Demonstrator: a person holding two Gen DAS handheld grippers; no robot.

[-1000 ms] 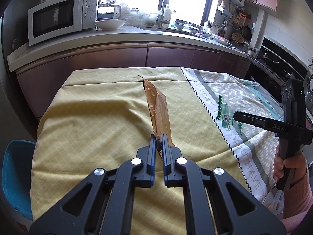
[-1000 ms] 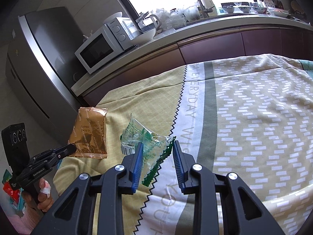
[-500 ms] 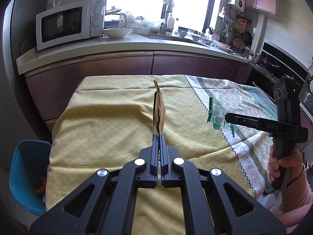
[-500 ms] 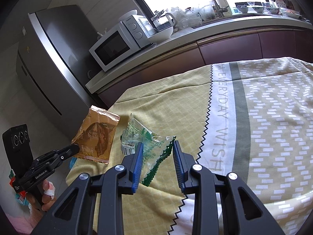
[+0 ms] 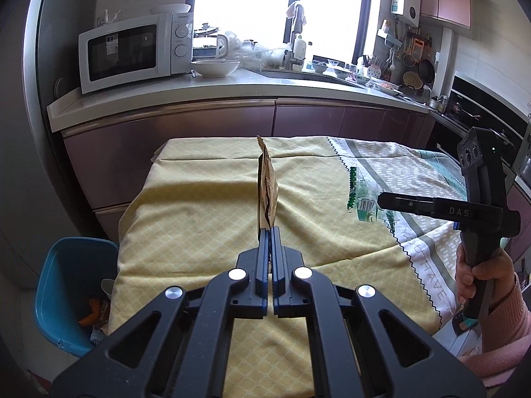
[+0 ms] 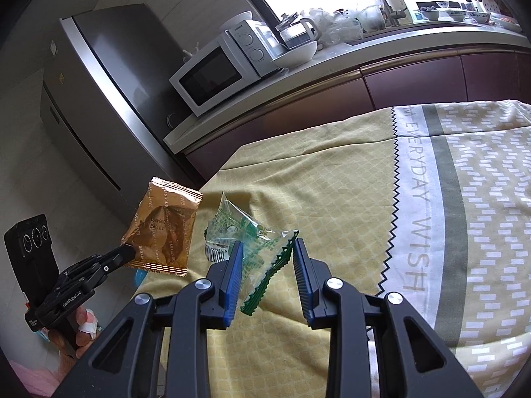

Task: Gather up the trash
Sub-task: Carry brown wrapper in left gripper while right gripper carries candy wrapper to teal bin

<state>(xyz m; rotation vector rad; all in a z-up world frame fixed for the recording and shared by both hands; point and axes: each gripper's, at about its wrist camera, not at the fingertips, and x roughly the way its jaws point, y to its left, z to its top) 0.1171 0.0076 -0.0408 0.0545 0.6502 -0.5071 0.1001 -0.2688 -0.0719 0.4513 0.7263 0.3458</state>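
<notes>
The left hand-held gripper (image 5: 269, 232) pinches a crinkled brown foil wrapper (image 6: 162, 229) above the cloth-covered tabletop (image 6: 332, 179); the right hand-held gripper (image 6: 265, 265), partly parted, grips a clear green-printed plastic wrapper (image 6: 252, 242).

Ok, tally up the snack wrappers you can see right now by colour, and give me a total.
Brown-gold wrapper, pinched in the left claw: 1
Green and clear wrapper, between the right claw's fingers: 1
Total: 2
</notes>
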